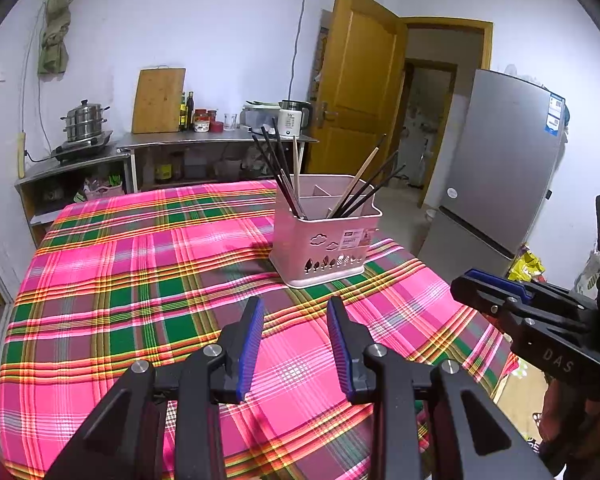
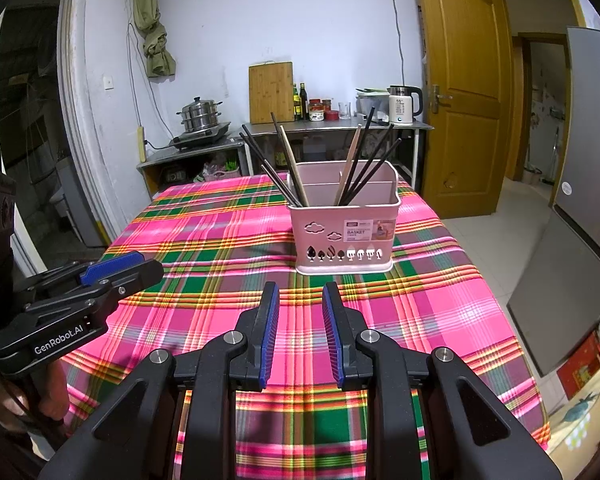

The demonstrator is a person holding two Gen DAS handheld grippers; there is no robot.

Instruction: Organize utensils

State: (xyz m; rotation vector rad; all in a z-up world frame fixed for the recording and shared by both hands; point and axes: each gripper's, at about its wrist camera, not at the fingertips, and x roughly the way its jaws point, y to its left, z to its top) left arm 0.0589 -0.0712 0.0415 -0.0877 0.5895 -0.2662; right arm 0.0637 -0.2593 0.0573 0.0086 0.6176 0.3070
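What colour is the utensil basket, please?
Pink utensil basket, clearest in the right wrist view.

The sticker (image 2: 369, 231) on the front of the pink basket (image 2: 342, 232) reads "BASKET". The left gripper (image 2: 124, 270) carries "GenRobot.AI" on its body, to the left of the basket. The right gripper (image 1: 466, 286) shows "DAS". The kettle (image 2: 400, 106) behind the basket shows "55".

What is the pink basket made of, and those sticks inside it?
The basket looks like smooth moulded plastic, with cut-out clouds and trees. The dark chopsticks could be lacquered wood or plastic; the pale ones look like bare wood or bamboo.
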